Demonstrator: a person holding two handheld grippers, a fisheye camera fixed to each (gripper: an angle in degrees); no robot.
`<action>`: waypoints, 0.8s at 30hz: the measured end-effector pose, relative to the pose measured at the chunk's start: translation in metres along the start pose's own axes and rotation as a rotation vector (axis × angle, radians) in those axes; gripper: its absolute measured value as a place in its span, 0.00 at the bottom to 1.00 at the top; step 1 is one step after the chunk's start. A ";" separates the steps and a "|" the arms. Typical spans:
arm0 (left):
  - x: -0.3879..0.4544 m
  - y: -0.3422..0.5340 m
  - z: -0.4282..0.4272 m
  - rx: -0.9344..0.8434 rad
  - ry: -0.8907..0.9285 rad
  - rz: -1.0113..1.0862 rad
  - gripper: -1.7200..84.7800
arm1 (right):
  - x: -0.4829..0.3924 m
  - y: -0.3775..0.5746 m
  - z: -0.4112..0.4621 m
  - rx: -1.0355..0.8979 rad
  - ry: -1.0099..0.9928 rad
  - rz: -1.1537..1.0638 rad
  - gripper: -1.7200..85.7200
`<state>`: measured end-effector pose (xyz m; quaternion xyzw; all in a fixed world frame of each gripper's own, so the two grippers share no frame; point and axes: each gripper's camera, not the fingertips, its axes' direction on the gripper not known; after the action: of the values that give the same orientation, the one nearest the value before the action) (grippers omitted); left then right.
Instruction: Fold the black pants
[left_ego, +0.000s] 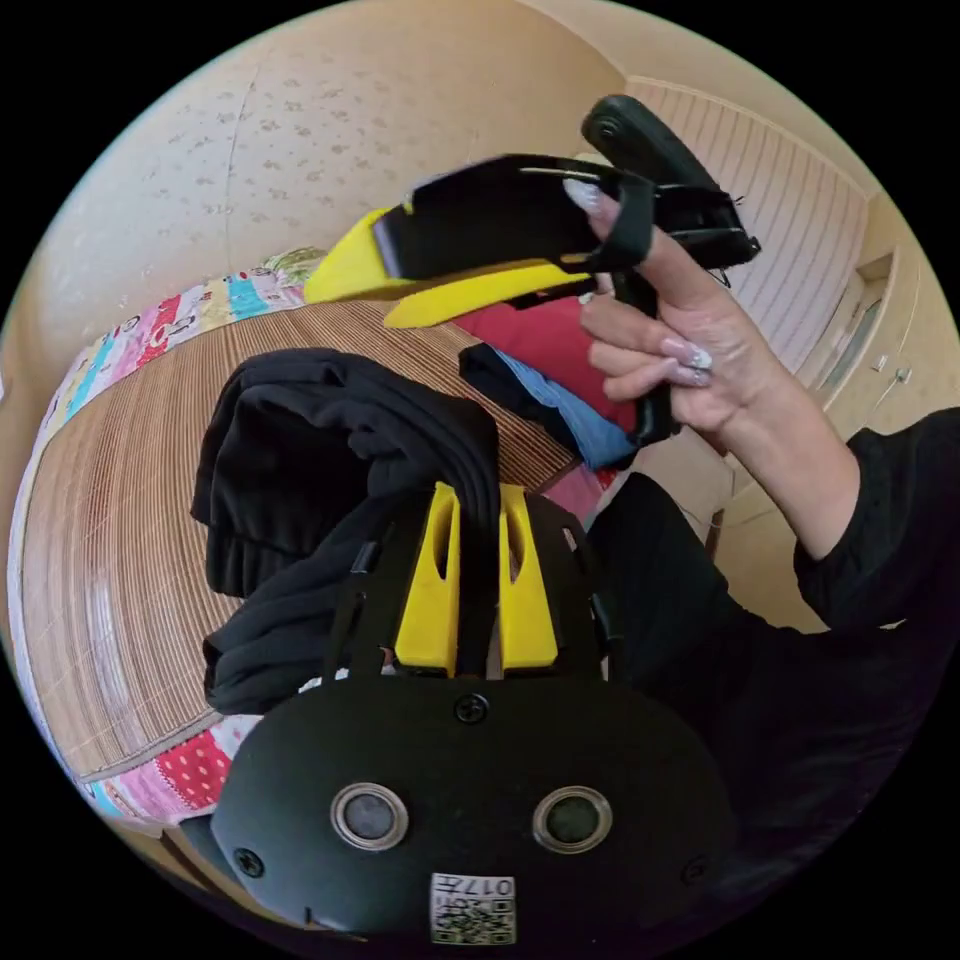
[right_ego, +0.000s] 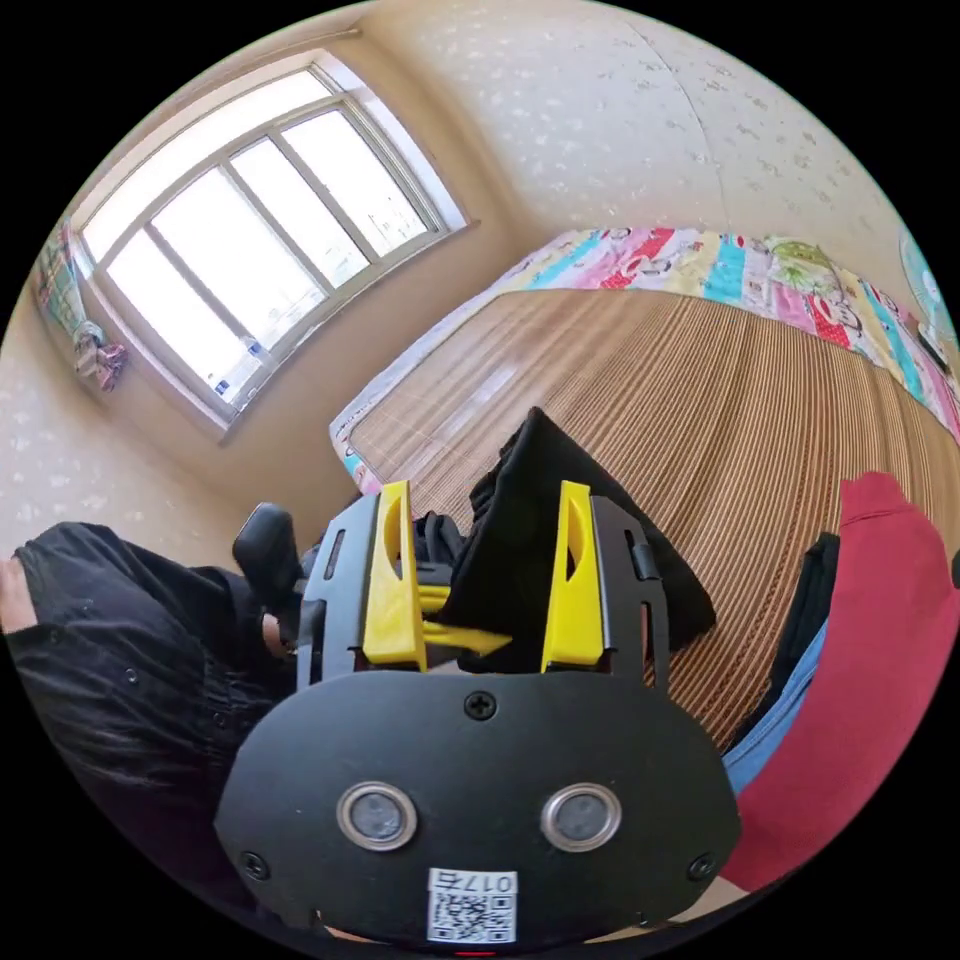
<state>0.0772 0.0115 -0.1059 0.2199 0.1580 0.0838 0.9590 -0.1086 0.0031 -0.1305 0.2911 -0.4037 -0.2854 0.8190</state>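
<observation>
Bunched black pants (left_ego: 300, 470) on mat (left_ego: 110, 520)

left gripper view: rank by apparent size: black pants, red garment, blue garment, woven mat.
1. woven mat, widest by far
2. black pants, bunched, pinched in the left gripper
3. red garment, partly hidden behind the hand
4. blue garment, a strip showing

Red and blue are overlapped, so their order is unsure.

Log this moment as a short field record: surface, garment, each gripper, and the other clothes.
surface: ribbed woven straw mat over a colourful patchwork sheet
garment: crumpled black pants, bunched on the mat, not yet folded flat
left gripper: yellow jaws closed on a fold of the pants
right gripper: held up in a hand above the mat, jaws apart; in the right gripper view black cloth lies between them, contact unclear
other clothes: stack of red garment, blue garment and a dark one, beside the pants
</observation>
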 end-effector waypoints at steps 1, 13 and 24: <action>0.003 0.007 -0.001 0.003 0.011 -0.019 0.09 | 0.028 -0.004 0.026 -0.125 0.082 0.119 0.21; -0.138 0.023 -0.083 0.230 0.387 -0.589 0.19 | 0.180 0.132 -0.025 0.205 -0.609 0.478 0.06; -0.175 -0.026 -0.114 0.326 0.747 -0.437 0.07 | 0.189 0.187 -0.144 0.424 -0.888 0.303 0.05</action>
<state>-0.1226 -0.0073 -0.1682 0.2841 0.5466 -0.0729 0.7844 0.1504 0.0300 0.0228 0.2398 -0.7993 -0.1714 0.5237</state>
